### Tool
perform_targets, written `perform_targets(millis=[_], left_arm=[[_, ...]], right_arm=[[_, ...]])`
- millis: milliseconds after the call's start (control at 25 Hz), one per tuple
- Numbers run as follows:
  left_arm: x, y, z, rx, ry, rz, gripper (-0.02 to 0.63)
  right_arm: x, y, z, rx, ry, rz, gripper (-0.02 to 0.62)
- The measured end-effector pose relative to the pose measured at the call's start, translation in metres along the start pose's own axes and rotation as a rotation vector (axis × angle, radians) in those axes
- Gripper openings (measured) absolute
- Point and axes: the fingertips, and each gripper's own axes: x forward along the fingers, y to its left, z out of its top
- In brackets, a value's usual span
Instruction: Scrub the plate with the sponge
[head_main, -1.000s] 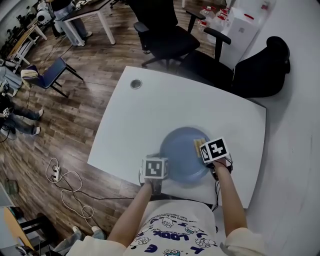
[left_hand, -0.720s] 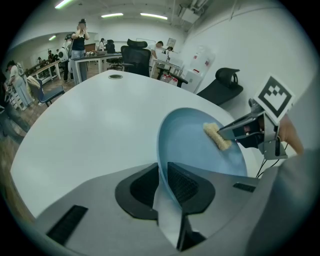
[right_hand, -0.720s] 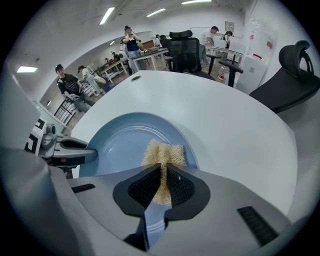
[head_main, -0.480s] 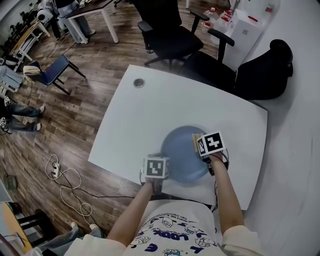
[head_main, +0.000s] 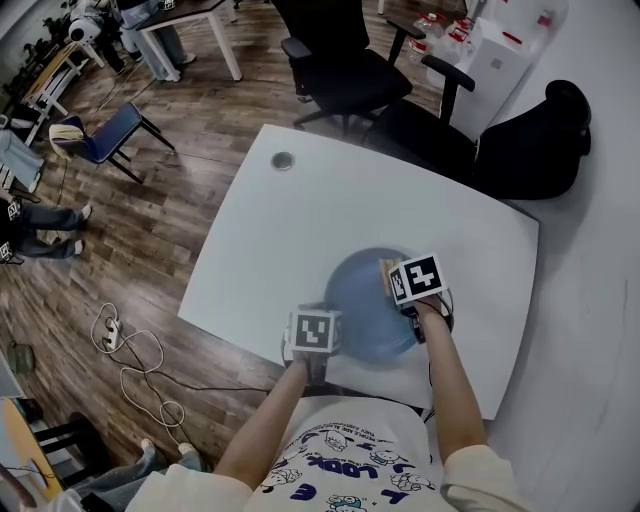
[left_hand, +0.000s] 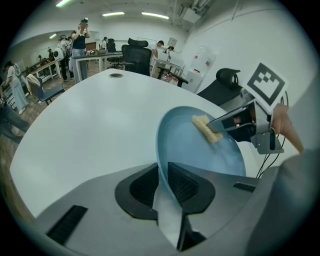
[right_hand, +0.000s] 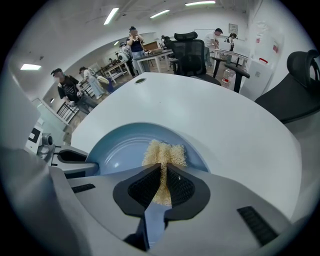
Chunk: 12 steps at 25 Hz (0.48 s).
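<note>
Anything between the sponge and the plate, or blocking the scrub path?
Nothing visible does. The sponge, pinched in the right gripper, lies against the inner face of the plate. The left gripper clamps the plate's near rim, clear of the sponge.

Bright ceiling light, fisheye-warped edges.

**A:** What can't you make out from the head view?

**B:** I can't see either pair of jaws. The left gripper (left_hand: 166, 176) has its marker cube (head_main: 313, 332) over them, and over the rim of the round blue plate (head_main: 365, 300) there. On the right gripper (right_hand: 162, 176), the cube hides most of the pale yellow fibrous sponge (head_main: 386, 272).

**A:** And the gripper views?

**B:** The right gripper's grey body cuts off the plate's near side. Far beyond its jaws I see people (right_hand: 70, 92) with blurred faces.
</note>
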Motion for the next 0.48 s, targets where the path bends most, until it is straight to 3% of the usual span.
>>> perform_targets(millis=[480], left_arm=[[0.0,0.003,0.001,-0.004,-0.006,0.01,0.061]], right_arm=[[0.01,0.036,0.013,-0.072,-0.028,0.057,0.046]])
